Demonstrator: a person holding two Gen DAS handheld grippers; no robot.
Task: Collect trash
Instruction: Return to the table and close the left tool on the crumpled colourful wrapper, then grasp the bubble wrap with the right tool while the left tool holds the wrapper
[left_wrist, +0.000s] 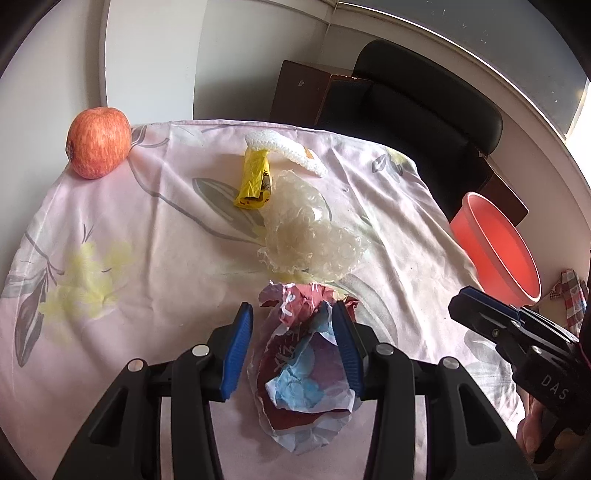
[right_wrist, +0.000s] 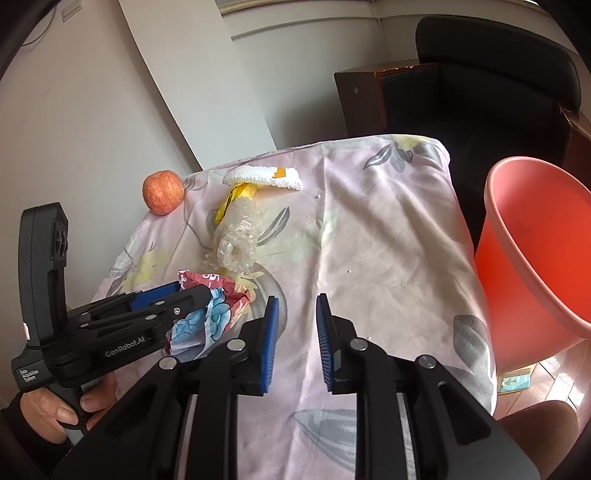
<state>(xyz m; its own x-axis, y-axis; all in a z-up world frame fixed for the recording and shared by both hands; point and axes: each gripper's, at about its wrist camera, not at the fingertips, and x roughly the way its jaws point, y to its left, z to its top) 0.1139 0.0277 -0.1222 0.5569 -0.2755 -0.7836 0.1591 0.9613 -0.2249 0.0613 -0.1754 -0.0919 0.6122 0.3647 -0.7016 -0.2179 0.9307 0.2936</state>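
Left tongs (left_wrist: 291, 328) open astride the wrapper (left_wrist: 306, 354).
Right tongs (right_wrist: 294, 332) open, holding nothing; the red bin (right_wrist: 535, 258) beside the table (right_wrist: 388, 240) looks empty.

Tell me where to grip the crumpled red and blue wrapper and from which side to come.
Grip the crumpled red and blue wrapper across its bunched, raised middle, coming from the near table edge as the left gripper already does. Its open fingers straddle that ridge; the flat white edge lies too low on the tablecloth to pinch.
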